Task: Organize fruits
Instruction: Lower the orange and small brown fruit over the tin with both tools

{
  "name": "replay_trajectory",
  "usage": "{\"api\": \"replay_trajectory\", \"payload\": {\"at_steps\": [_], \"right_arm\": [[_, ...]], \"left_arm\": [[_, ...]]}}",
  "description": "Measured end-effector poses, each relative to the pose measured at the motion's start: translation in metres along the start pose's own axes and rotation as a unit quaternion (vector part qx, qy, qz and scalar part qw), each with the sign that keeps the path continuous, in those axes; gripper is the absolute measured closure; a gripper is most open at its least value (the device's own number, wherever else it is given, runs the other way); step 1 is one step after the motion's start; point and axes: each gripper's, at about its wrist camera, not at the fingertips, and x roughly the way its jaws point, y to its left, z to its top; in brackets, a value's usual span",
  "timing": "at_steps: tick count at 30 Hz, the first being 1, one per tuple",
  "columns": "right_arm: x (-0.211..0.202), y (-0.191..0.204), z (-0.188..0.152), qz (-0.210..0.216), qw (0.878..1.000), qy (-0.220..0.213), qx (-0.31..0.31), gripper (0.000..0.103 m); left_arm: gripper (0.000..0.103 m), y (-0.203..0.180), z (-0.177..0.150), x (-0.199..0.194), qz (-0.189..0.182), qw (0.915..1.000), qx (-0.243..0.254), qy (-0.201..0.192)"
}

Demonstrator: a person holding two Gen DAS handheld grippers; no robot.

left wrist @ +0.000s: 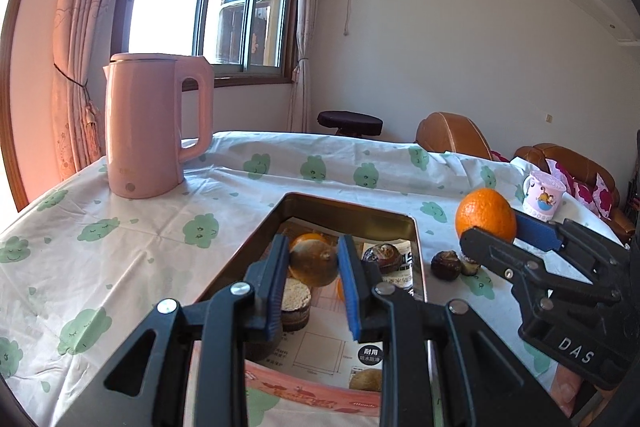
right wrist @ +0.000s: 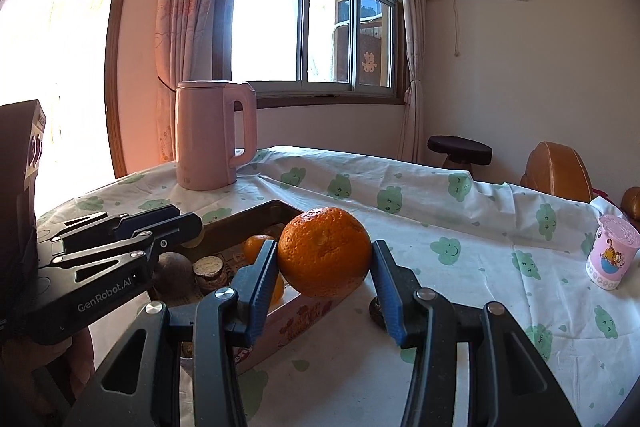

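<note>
Nearby: pink kettle [left wrist: 156, 127], cup [left wrist: 544, 193] on tabletop [left wrist: 120, 247]
Writing: "GenRobot.AI", "DAS"
Left gripper [left wrist: 314, 263]: clenched on brownish fruit [left wrist: 314, 263]
Right gripper [right wrist: 324, 263]: grasping orange [right wrist: 324, 257]

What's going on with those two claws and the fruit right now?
Left claw shut on brownish fruit over tin tray. Right claw shut on orange. Nothing in the way.

Orange fruit [right wrist: 325, 251], pink kettle [left wrist: 154, 125], white tablecloth [left wrist: 120, 239] with green smiling clouds.
</note>
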Motion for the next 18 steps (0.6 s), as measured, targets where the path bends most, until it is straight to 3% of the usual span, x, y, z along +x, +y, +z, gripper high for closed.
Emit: {"api": "replay_trajectory", "payload": {"at_steps": [10, 18], "right_arm": [[0.017, 0.014, -0.006, 0.018, 1.000, 0.019, -0.012, 0.054], [0.027, 0.019, -0.005, 0.032, 0.998, 0.040, -0.020, 0.054]], "left_arm": [[0.076, 0.003, -0.002, -0.002, -0.007, 1.0000, -0.001, 0.006], [0.076, 0.008, -0.003, 0.006, -0.006, 0.9993, -0.006, 0.036]]}}
